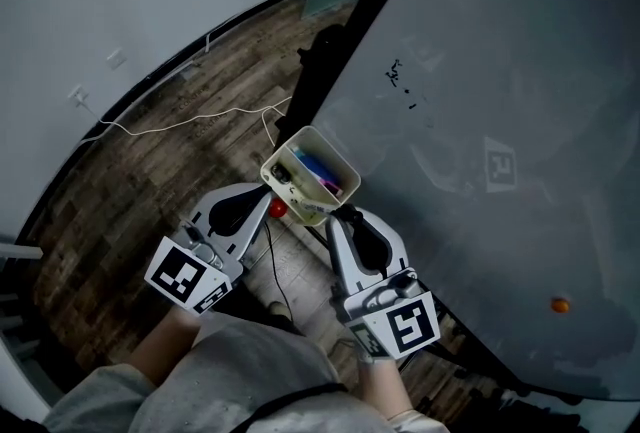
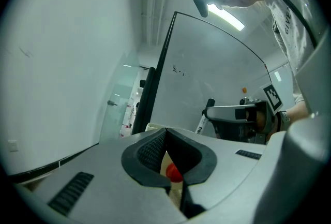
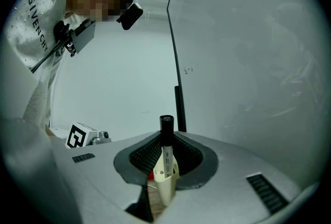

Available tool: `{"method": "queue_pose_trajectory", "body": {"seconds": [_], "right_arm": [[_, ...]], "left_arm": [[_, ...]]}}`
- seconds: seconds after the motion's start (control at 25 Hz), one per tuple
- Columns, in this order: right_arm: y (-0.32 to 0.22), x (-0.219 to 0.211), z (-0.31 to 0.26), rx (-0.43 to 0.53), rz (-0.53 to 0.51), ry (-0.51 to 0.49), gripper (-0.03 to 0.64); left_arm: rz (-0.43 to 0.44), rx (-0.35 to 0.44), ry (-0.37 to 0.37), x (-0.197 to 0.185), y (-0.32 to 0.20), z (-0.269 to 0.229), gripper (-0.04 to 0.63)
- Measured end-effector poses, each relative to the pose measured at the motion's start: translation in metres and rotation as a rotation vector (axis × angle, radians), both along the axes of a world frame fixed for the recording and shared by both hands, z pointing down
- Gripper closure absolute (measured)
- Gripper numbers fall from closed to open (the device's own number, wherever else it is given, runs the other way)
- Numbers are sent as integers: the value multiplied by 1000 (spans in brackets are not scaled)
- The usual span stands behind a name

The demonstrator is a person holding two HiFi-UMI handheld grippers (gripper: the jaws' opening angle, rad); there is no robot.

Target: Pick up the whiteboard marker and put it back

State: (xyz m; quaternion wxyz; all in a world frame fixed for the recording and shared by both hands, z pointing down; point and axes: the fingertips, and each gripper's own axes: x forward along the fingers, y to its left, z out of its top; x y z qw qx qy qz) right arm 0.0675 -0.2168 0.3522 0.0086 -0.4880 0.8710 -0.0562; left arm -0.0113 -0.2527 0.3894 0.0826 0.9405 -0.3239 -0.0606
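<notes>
A white whiteboard marker (image 3: 166,154) with a black cap stands upright between my right gripper's (image 3: 164,141) jaws, which are shut on it. In the head view this gripper (image 1: 350,219) sits just below a cream marker box (image 1: 300,146) that holds blue and pink markers. The left gripper view also shows the marker (image 2: 203,120) sticking up from the right gripper. My left gripper (image 1: 268,201) meets the box's lower left edge, and its jaws (image 2: 166,135) look shut on the cream wall. A small red thing (image 2: 173,171) shows in the gap behind the pads.
A large grey whiteboard (image 1: 500,121) fills the right side, with small black scribbles and an orange magnet (image 1: 560,304). Its black frame post (image 1: 330,61) runs down to the wooden floor. A white cable (image 1: 200,121) lies on the floor by the wall.
</notes>
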Motion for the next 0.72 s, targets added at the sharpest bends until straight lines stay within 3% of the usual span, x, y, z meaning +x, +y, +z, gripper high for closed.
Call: {"method": "queue_pose_trajectory", "body": {"seconds": [0.72], "right_arm": [[-6,-3,15,-30,3,-2,541]], "left_arm": [[2,-23,14,-4,-5,6,580]]}}
